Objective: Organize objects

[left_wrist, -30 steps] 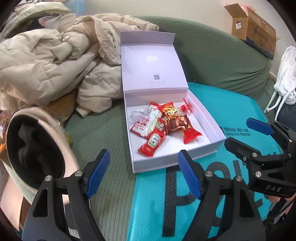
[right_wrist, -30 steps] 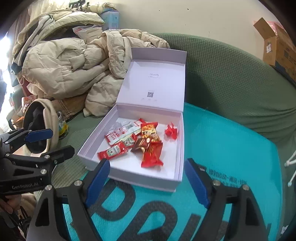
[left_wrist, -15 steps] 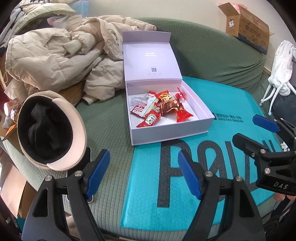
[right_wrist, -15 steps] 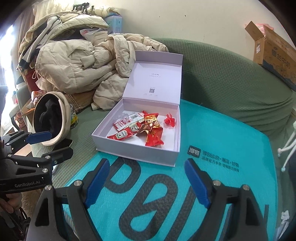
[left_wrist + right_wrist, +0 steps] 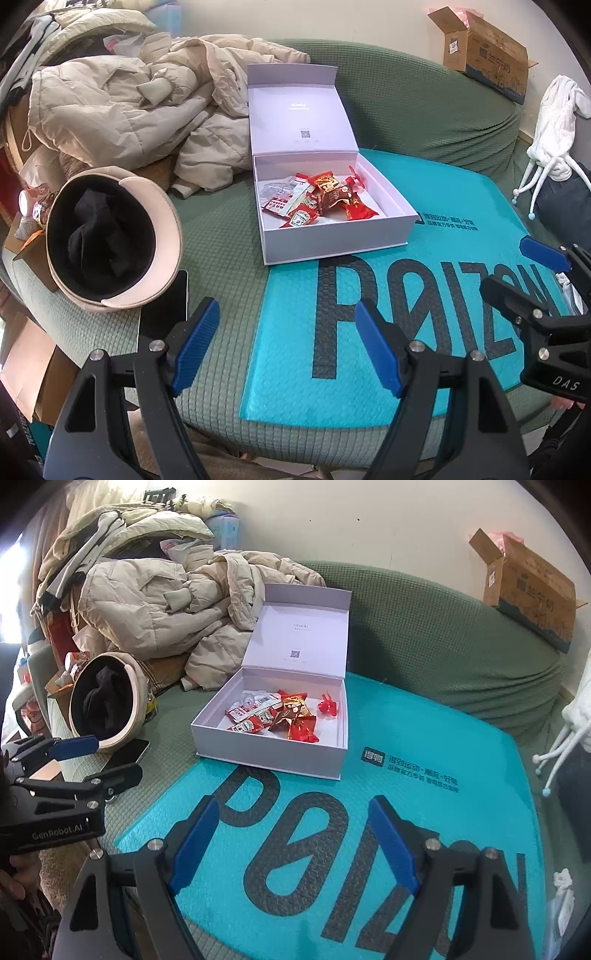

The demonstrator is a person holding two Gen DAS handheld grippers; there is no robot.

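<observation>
Centre frame, I see the white box lid-up holding snack packets; both my left tongs and right tongs gape empty.

Open box holds perhaps 6 snack packets.

Brightness: we see both views evenly lit by soft daylight, colours clear.
Light source: we find a blown-out white patch at the far left edge of the right wrist view, likely a window.
Shadows: soft and faint; the white box casts a dim shade inside its near wall.
Glare: mild sheen on the teal mat and the red wrappers.
Distortion: strong fisheye bending, black vignette at the corners.
Focus: we see the centre sharp and the rims slightly smeared.
</observation>
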